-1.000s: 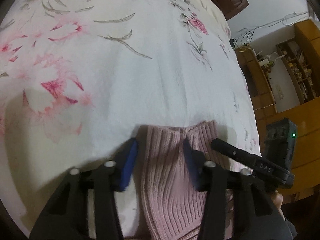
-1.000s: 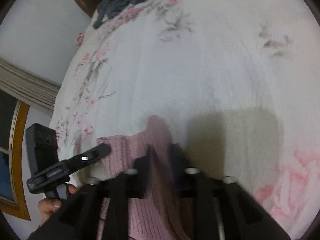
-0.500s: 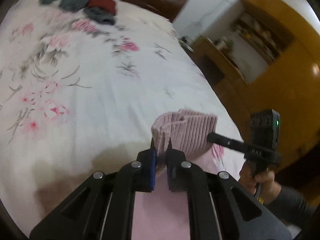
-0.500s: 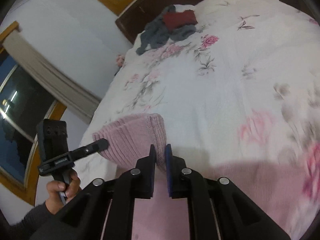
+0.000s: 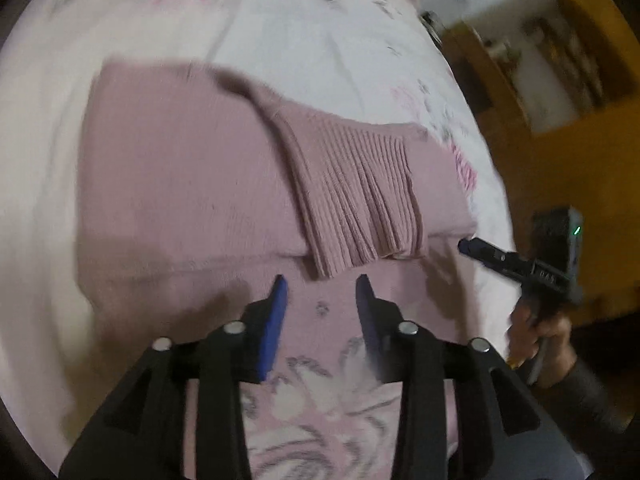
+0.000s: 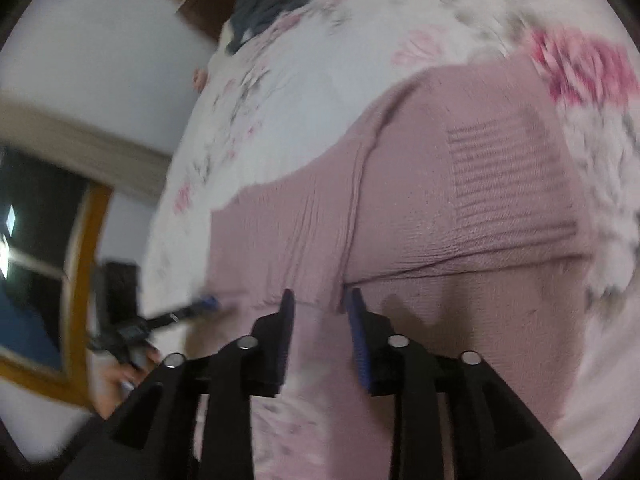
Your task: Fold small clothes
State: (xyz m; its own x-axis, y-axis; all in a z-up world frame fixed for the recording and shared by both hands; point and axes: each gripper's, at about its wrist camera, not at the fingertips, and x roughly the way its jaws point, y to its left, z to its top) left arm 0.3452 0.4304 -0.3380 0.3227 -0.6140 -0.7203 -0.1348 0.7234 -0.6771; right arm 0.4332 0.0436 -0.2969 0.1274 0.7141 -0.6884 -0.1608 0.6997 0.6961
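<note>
Both my left gripper (image 5: 320,292) and right gripper (image 6: 318,304) hang open and empty just behind the folded sweater (image 5: 192,176), whose loose cuff (image 5: 360,200) may snag and unfold.

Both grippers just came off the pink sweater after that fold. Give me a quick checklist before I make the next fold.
1. Left gripper open and free of cloth: ok, jaws apart with nothing between them.
2. Right gripper open and free: ok, jaws apart just short of the folded edge.
3. Pink sweater lying on the bed: ok.
4. Ribbed cuff resting on top of the sweater: ok.
5. Folded edge straight: cannot tell, pictures are blurred.
6. Pile of clothes out of the way: ok, it lies at the far end of the bed.
</note>
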